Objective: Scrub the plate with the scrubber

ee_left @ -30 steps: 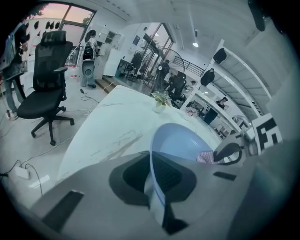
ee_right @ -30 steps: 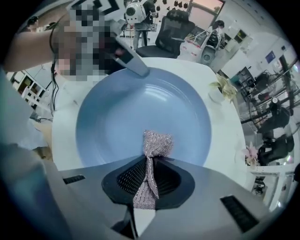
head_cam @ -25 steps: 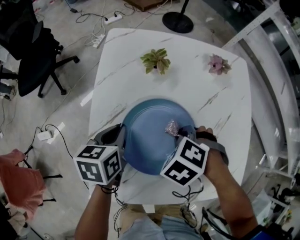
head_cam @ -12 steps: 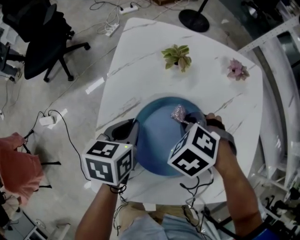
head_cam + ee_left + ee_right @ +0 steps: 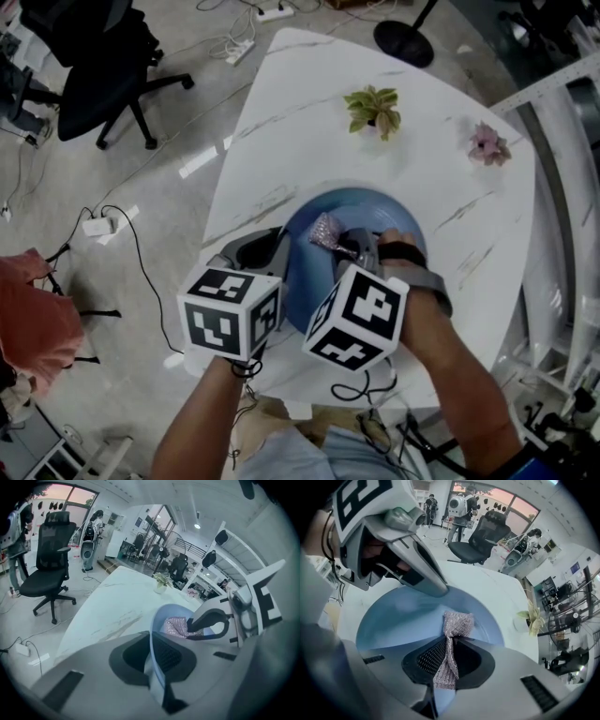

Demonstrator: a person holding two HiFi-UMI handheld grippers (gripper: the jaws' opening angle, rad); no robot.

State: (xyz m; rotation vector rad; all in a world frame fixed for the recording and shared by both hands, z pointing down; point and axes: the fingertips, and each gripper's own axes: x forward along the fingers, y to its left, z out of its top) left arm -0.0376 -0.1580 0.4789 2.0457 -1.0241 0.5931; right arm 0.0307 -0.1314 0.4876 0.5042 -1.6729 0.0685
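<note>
A blue plate [image 5: 389,217] rests on the white marble table [image 5: 309,122], tilted up on its left side. My left gripper [image 5: 281,255] is shut on the plate's left rim [image 5: 158,625], which runs edge-on between its jaws. The right gripper [image 5: 349,246] is shut on a silvery-pink mesh scrubber [image 5: 326,231], and the scrubber's free end [image 5: 458,622] presses on the plate's inner face [image 5: 401,616]. In the left gripper view the scrubber [image 5: 175,626] shows inside the plate beside the right gripper's finger [image 5: 212,617]. The left gripper's finger [image 5: 419,571] reaches the far rim in the right gripper view.
A small green plant [image 5: 373,110] and a small pink plant [image 5: 489,143] stand at the table's far side. A black office chair [image 5: 98,61] and cables lie on the floor to the left. A metal rack [image 5: 562,187] runs along the right.
The right gripper has dragged the scrubber leftward across the plate, from its right part to its left part. The left gripper has kept its hold on the rim.
</note>
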